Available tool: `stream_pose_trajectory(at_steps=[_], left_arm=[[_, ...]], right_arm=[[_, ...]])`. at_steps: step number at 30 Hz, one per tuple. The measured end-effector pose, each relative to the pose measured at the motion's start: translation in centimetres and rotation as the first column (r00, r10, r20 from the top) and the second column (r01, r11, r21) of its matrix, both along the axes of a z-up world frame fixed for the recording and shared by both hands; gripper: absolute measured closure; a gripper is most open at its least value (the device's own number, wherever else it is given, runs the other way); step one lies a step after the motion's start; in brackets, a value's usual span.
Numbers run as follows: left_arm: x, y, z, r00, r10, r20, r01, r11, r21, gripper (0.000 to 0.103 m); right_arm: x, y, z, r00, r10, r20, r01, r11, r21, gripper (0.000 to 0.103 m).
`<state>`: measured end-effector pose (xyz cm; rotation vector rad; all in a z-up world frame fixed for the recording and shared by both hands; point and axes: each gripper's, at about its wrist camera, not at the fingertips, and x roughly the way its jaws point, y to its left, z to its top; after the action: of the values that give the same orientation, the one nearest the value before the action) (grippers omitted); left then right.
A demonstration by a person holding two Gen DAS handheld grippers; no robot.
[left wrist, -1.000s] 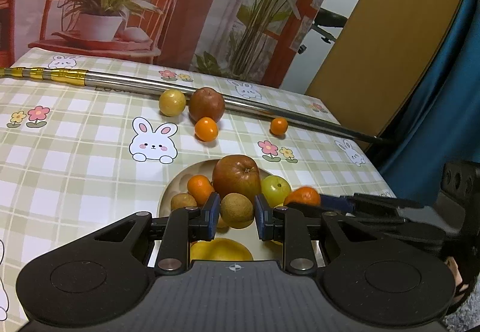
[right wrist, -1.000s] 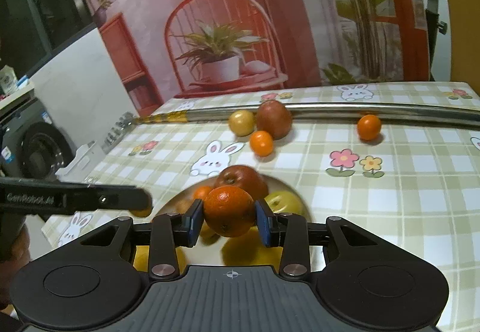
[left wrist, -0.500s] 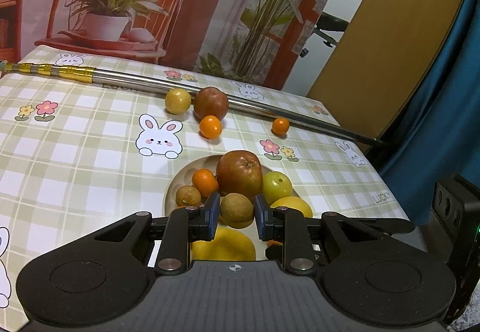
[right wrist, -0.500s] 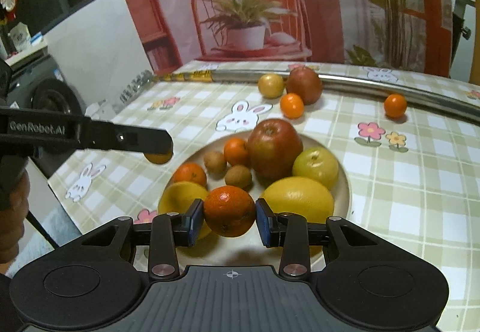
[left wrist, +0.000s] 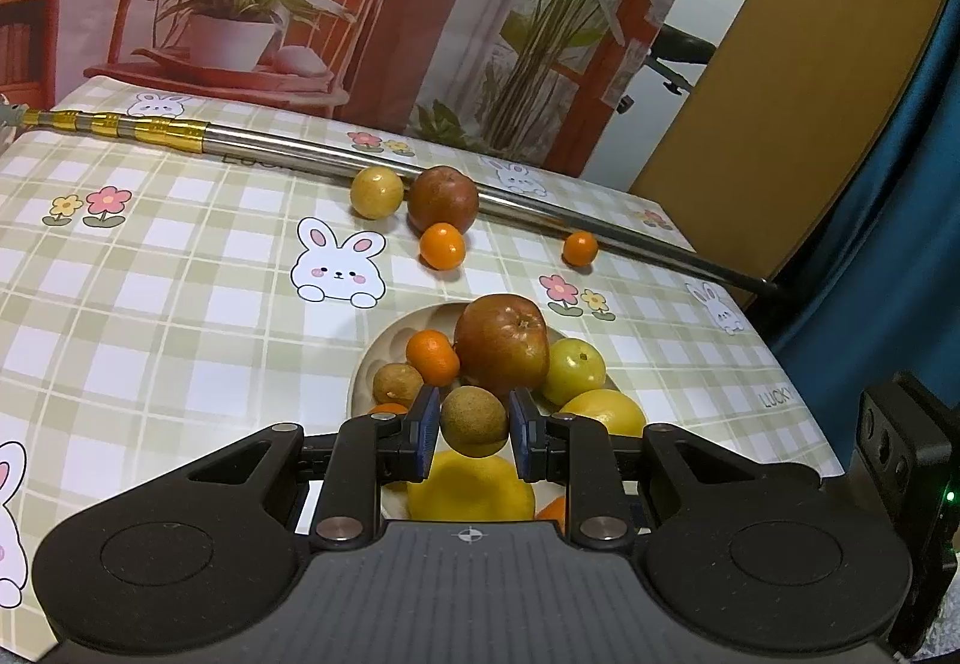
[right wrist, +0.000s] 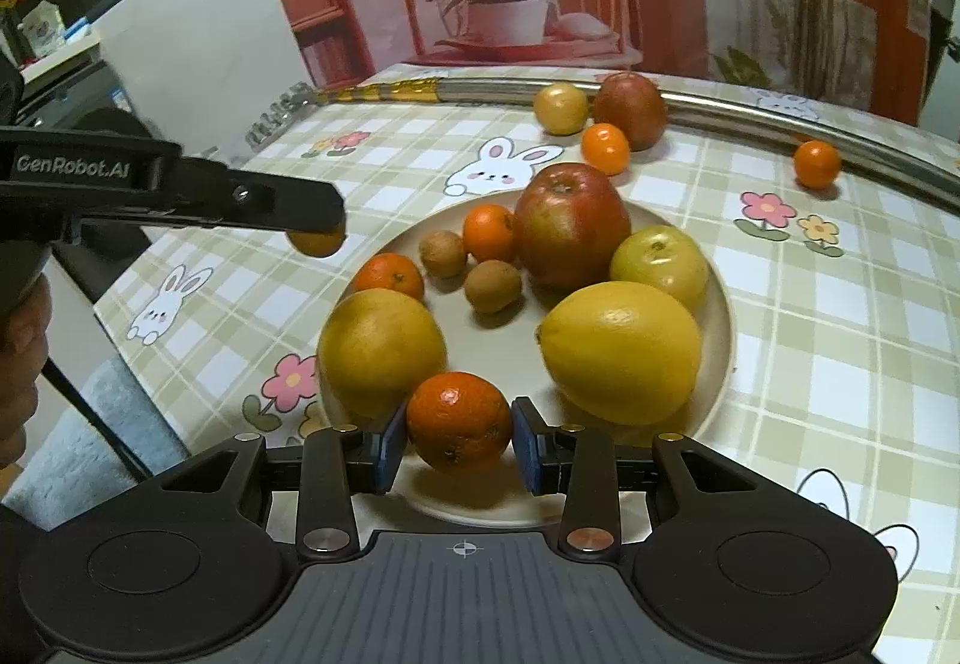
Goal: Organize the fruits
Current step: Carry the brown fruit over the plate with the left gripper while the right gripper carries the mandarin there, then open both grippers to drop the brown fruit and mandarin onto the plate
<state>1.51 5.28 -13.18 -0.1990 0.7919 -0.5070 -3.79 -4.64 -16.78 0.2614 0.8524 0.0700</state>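
While both grippers hang over the near side of the table, each one has a fruit clamped between its blue pads. The left gripper holds a small brown round fruit, pinched on both sides and lifted above the plate. The right gripper is closed on a mandarin, which sits low over the plate's near rim, between a big yellow citrus on its left and a lemon on its right; whether the mandarin touches the plate, I cannot tell.

On the plate further back stands a large red apple, with a yellow-green apple touching its right side. A small orange lies against the red apple's left, two little brown fruits lie just in front of it, and another mandarin rests near the left rim, just behind the yellow citrus.

Beyond the plate, loose on the checked tablecloth with its rabbits and flowers, a yellow round fruit and a dark red apple sit side by side against a long metal pole that crosses the table. A small orange lies just in front of that apple, and one more tiny orange lies off to the right, near the pole.

In the right wrist view the left gripper's arm reaches in from the left, with a hand on it at the frame's edge.
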Motion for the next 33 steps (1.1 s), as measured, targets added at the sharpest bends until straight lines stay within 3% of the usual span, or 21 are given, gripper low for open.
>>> stream_pose_trajectory(at_steps=[11, 15, 26, 33], left_arm=[[0.2, 0.0, -0.2, 1.000, 0.011, -0.006, -0.011, 1.000, 0.010, 0.077], [0.9, 0.3, 0.1, 1.000, 0.020, -0.005, -0.020, 1.000, 0.010, 0.077], [2.7, -1.0, -0.2, 1.000, -0.014, -0.004, 0.014, 0.998, 0.067, 0.077], [3.5, -2.7, -1.5, 0.997, -0.067, -0.036, 0.070, 0.992, 0.102, 0.077]], right_arm=[[0.2, 0.3, -0.5, 0.999, 0.032, -0.014, -0.031, 0.999, 0.031, 0.065], [0.0, -0.2, 0.3, 0.999, 0.021, 0.030, -0.021, 0.999, 0.028, 0.065], [-0.6, -4.6, 4.1, 0.980, -0.109, 0.169, 0.113, 0.994, -0.009, 0.064], [-1.2, -7.3, 4.2, 0.962, -0.190, 0.194, 0.195, 0.981, -0.007, 0.064]])
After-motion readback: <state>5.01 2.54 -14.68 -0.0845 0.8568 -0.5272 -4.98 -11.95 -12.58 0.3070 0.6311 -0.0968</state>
